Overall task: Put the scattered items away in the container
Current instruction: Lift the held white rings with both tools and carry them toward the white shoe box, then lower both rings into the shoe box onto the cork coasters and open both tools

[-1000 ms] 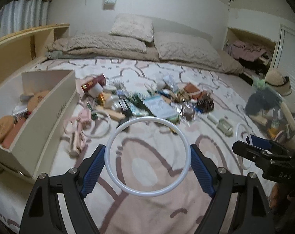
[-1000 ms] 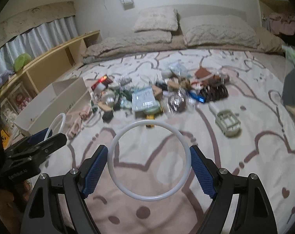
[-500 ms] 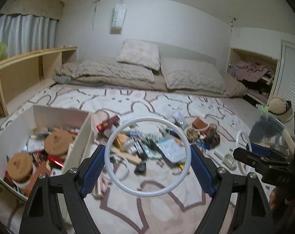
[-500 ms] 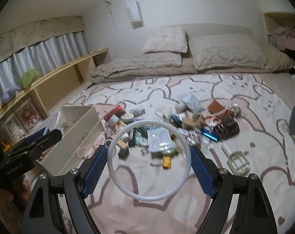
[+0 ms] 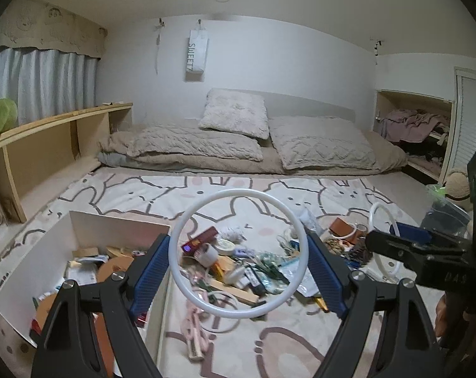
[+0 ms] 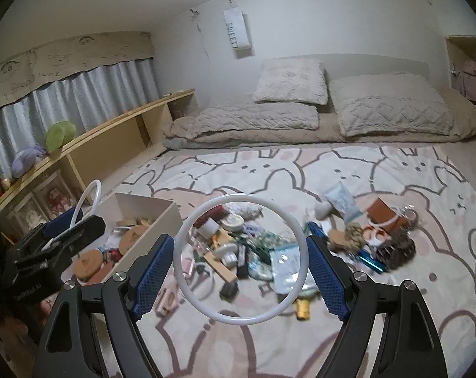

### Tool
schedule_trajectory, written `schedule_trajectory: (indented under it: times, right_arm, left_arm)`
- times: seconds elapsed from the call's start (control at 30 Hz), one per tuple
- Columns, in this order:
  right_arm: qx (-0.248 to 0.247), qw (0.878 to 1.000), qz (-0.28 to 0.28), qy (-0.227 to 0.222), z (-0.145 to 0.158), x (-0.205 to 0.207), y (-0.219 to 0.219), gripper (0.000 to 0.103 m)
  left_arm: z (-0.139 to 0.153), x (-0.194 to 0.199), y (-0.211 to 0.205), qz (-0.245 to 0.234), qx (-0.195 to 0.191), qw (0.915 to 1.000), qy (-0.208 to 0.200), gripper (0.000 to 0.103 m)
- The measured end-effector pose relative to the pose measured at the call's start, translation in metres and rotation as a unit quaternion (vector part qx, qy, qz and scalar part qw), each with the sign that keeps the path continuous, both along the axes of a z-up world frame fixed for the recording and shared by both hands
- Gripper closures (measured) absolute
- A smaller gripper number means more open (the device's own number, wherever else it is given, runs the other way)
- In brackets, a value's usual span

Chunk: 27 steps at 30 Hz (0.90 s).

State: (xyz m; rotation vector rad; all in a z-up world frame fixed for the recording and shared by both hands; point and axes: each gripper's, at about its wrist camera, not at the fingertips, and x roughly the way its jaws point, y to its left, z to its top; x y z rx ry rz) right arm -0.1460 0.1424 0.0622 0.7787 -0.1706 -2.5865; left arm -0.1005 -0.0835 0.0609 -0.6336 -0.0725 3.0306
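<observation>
My left gripper [image 5: 239, 275] is shut on a white ring [image 5: 181, 230], held upright above the bed. My right gripper [image 6: 240, 266] is shut on a second white ring [image 6: 296, 226], also held in the air. Each gripper shows in the other's view: the right gripper [image 5: 405, 245] at the right, the left gripper [image 6: 65, 233] at the left. The white open box [image 5: 121, 223] stands on the bed at the left and holds round brown pads and small items; it also shows in the right wrist view [image 6: 150, 203]. A pile of scattered small items [image 5: 247, 267] lies to its right.
The bed has a bunny-print cover [image 5: 143, 192], with pillows and a folded quilt [image 5: 190, 145] at the far end. A wooden shelf [image 6: 112, 145] runs along the left with plush toys. A pink object [image 5: 195, 337] lies near the box's front.
Both grippers have risen and tilted up, each still holding its ring. The box and the pile now sit lower in both views, and the far wall and ceiling show.
</observation>
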Motion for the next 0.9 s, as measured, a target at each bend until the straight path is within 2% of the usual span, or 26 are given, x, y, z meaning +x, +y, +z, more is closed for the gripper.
schedule_trajectory:
  times: [0.3,0.5,0.9]
  right_arm:
    - [0.011,1.000,0.026,0.012,0.021,-0.017,-0.032,0.018]
    - [0.016,0.999,0.051,0.012,0.032,-0.025,-0.057,0.018]
    - [0.002,0.994,0.107,-0.002,0.044,-0.039,-0.124,0.018]
  left_arm:
    - [0.000,-0.005,-0.044,0.033,0.004,0.9994,0.004,0.019]
    - [0.001,-0.002,-0.075,0.062,-0.024,0.9977,0.010,0.018]
    - [-0.007,0.003,-0.144,0.125,-0.011,0.9921,0.005,0.018]
